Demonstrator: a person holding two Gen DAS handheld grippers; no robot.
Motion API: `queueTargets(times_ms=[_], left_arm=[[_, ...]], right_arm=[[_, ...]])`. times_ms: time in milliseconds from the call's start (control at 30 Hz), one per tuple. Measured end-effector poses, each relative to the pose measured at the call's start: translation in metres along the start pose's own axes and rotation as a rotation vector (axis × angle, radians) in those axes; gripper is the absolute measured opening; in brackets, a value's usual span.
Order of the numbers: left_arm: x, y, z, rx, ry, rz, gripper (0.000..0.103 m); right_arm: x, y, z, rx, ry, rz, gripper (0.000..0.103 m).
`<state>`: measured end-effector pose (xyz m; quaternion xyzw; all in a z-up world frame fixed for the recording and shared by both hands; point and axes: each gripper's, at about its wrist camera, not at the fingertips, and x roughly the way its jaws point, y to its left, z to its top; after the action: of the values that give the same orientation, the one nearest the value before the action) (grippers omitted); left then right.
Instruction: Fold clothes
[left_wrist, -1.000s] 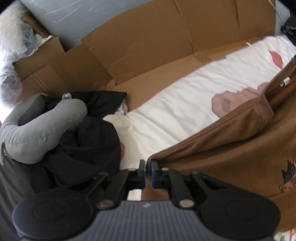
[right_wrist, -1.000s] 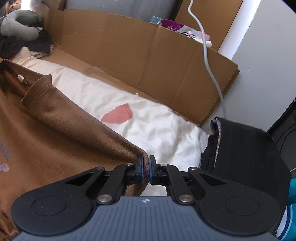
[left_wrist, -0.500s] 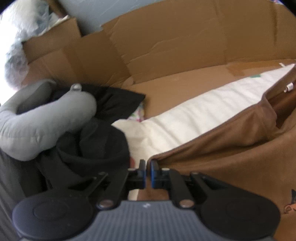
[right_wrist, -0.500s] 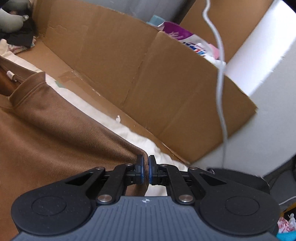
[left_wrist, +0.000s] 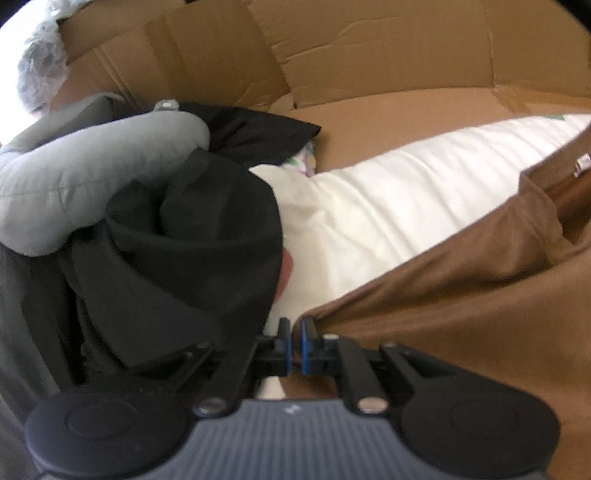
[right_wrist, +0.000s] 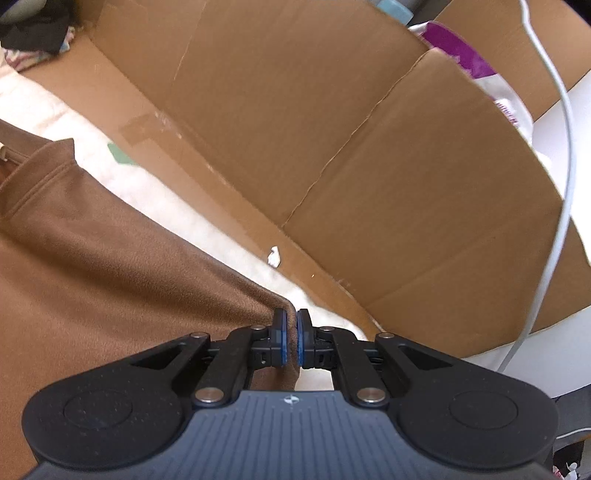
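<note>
Brown fleece garment (left_wrist: 461, 295) lies spread on the white bedding (left_wrist: 388, 206), stretched between my tools: left gripper (left_wrist: 293, 345) pinches one corner, right gripper (right_wrist: 290, 341) the other. Its held edge runs crosswise between both hands, neither nearer, collar midway.

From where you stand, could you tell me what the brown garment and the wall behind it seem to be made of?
The brown garment looks like soft knit or fleece: a matte, slightly fuzzy surface that drapes in folds, with a stitched collar band. The exact fibre cannot be told. The wall looks like corrugated cardboard: flat, dull brown panels with straight creases and a torn edge.
</note>
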<state>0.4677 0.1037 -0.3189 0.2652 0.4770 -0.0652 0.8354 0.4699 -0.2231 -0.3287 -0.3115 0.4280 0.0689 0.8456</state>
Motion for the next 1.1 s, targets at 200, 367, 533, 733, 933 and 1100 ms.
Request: queueTargets(times_ms=[200, 367, 533, 733, 933, 1100], left_arm=[[0.001, 0.019, 0.010, -0.032, 0.003, 0.161, 0.000], [-0.006, 0.041, 0.008, -0.104, -0.010, 0.016, 0.000], [-0.016, 0.017, 0.009, -0.036, -0.060, -0.090, 0.010], [-0.021, 0.000, 0.016, -0.007, -0.126, -0.143, 0.051], [0.010, 0.003, 0.004, -0.009, -0.042, -0.160, 0.050], [0.007, -0.002, -0.022, 0.080, -0.069, -0.194, 0.050]], right_arm=[[0.007, 0.000, 0.010, 0.023, 0.025, -0.011, 0.004], [0.018, 0.008, 0.015, 0.026, 0.058, -0.007, 0.004], [0.017, -0.003, 0.011, 0.155, 0.045, 0.024, 0.026], [-0.003, -0.012, 0.015, 0.107, -0.071, 0.161, 0.039], [0.022, -0.030, 0.004, 0.186, -0.006, 0.251, 0.044], [0.030, -0.028, -0.017, 0.145, 0.023, 0.254, 0.048]])
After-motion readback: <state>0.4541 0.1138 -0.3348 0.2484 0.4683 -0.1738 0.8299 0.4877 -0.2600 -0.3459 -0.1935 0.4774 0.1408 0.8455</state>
